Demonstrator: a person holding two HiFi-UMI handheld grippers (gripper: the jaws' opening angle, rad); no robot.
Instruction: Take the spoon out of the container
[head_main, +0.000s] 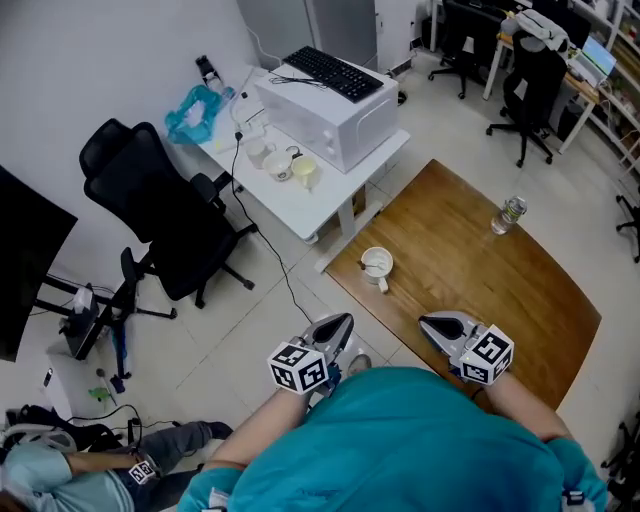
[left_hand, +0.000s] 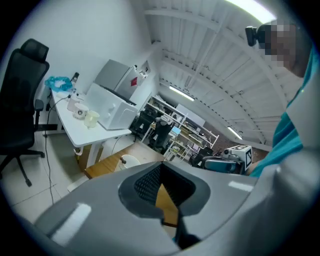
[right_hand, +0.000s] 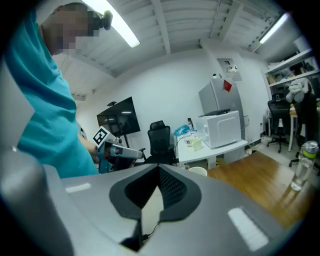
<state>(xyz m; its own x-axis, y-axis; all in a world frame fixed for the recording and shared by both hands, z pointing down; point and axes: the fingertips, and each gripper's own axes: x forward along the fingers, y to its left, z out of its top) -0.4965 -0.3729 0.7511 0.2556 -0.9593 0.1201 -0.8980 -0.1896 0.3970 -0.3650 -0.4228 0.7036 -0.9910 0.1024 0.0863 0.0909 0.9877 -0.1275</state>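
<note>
A white cup-like container (head_main: 377, 265) stands near the left edge of the wooden table (head_main: 470, 290), and the spoon (head_main: 374, 268) rests inside it. In the left gripper view the container (left_hand: 129, 161) shows just past the jaws, with the spoon's end (left_hand: 122, 160) at its rim. My left gripper (head_main: 344, 320) hovers off the table's near-left corner, shut and empty. My right gripper (head_main: 426, 322) is over the table's near edge, also shut and empty. Both sit well short of the container. The right gripper view shows the container (right_hand: 198, 171) beyond its closed jaws.
A clear water bottle (head_main: 510, 214) stands on the table's far side. A white desk (head_main: 300, 200) to the left carries a microwave (head_main: 330, 112), a keyboard and cups. A black office chair (head_main: 160, 215) and a floor cable lie left of the table. A person sits at the bottom left.
</note>
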